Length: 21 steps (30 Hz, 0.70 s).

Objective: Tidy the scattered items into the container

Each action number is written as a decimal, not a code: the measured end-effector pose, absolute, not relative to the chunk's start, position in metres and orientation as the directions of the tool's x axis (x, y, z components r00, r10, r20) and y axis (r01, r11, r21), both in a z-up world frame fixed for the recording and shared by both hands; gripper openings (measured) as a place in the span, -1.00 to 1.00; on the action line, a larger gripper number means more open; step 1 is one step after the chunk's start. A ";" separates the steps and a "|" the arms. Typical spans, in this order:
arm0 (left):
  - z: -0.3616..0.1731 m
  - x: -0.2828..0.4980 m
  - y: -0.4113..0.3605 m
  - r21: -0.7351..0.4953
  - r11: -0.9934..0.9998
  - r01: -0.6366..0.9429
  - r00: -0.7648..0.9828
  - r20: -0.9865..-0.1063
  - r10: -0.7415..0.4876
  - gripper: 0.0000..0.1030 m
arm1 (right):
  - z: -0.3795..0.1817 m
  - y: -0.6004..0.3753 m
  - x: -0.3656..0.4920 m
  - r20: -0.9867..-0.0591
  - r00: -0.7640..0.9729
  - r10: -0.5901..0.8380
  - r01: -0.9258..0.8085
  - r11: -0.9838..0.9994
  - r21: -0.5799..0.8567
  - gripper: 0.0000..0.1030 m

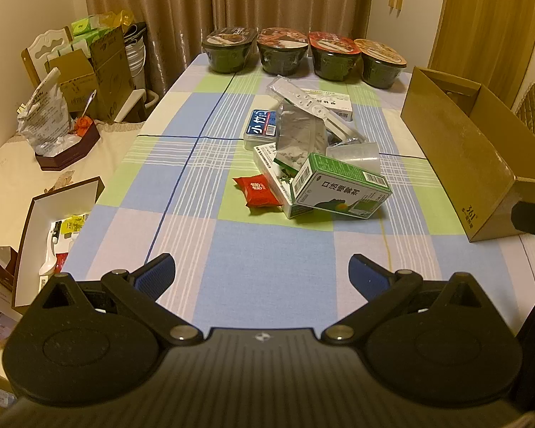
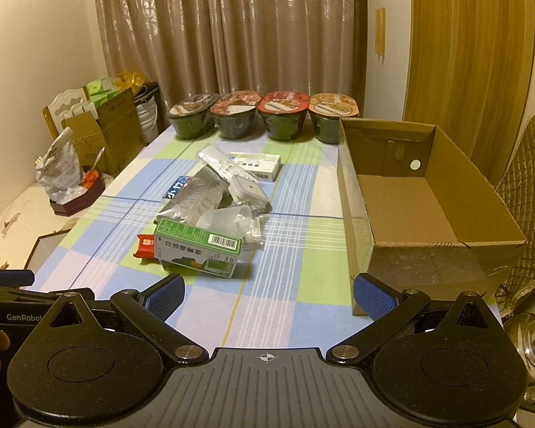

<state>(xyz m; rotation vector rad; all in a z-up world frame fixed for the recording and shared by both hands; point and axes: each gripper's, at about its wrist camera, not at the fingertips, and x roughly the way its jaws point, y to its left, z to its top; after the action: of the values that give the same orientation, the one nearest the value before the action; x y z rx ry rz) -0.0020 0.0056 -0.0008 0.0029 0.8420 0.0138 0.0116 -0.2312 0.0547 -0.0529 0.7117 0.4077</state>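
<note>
On the left, the left gripper [image 1: 262, 274] hovers over the near edge of a table covered in a blue, green and white checked cloth [image 1: 232, 249], its blue-padded fingers spread wide with nothing between them. Ahead of it, at the middle of the table, lies a loose heap of items: a red snack packet [image 1: 257, 195] at the pile's left edge, touching a green-and-white carton [image 1: 340, 187] that rests tilted on a flatter white box; behind these sit a grey foil pouch [image 1: 299, 135], a clear plastic cup [image 1: 360, 155] on its side, a blue-labelled box [image 1: 262, 128] and a white remote in a plastic sleeve [image 1: 303, 101]. Four sealed instant-noodle bowls [image 2: 239, 116] line the far edge before brown curtains. To the right of the heap stands the open cardboard box [image 2: 403, 207], holding none of the items. The right gripper [image 2: 269, 294], also spread wide and holding nothing, hangs near the box's front left corner.
</note>
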 end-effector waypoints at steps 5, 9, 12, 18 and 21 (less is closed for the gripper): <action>-0.001 -0.002 0.006 0.007 1.000 -0.012 0.666 -0.746 0.013 0.98 | 0.055 -0.231 0.012 -0.645 0.677 0.354 -0.395 0.914 0.087 1.00; 0.000 -0.002 0.006 0.007 1.000 -0.011 0.666 -0.746 0.013 0.98 | 0.055 -0.232 0.012 -0.646 0.677 0.353 -0.396 0.914 0.086 1.00; 0.000 -0.002 0.007 0.007 1.000 -0.012 0.666 -0.746 0.013 0.98 | 0.055 -0.231 0.012 -0.646 0.677 0.353 -0.396 0.914 0.086 1.00; 0.000 -0.002 0.007 0.006 1.000 -0.012 0.665 -0.746 0.012 0.98 | 0.055 -0.231 0.011 -0.646 0.677 0.353 -0.397 0.914 0.084 1.00; 0.000 -0.002 0.007 0.006 1.000 -0.012 0.666 -0.746 0.012 0.98 | 0.055 -0.231 0.011 -0.647 0.676 0.353 -0.397 0.914 0.083 1.00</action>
<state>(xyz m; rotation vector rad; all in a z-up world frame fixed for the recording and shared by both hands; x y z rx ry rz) -0.0020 0.0069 -0.0005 0.0006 0.8425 0.0137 0.0115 -0.2307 0.0548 -0.0665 0.7132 0.4220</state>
